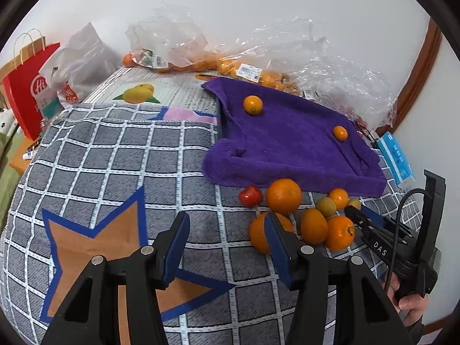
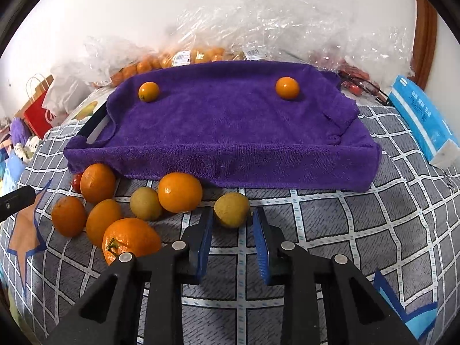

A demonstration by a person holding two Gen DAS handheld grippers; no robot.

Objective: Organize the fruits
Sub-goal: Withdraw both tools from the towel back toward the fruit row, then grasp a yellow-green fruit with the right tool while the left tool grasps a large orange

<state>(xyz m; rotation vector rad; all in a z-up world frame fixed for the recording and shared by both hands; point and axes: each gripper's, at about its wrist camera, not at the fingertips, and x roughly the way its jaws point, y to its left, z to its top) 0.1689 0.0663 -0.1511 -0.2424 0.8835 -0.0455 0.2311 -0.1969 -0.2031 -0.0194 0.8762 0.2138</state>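
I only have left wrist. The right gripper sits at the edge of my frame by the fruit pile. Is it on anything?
Observer: Yes. In right wrist, the right gripper is shut on a yellow-green fruit, with a pad on each side.
Operator: Touching the rest of the pile?
Observer: No. The nearest orange lies to its left, with one finger between them.
Operator: What's under the towel?
Observer: A black rim pokes out at the towel's left corner. I can't tell more.

fluffy purple towel, glossy oranges, crinkly clear plastic bags
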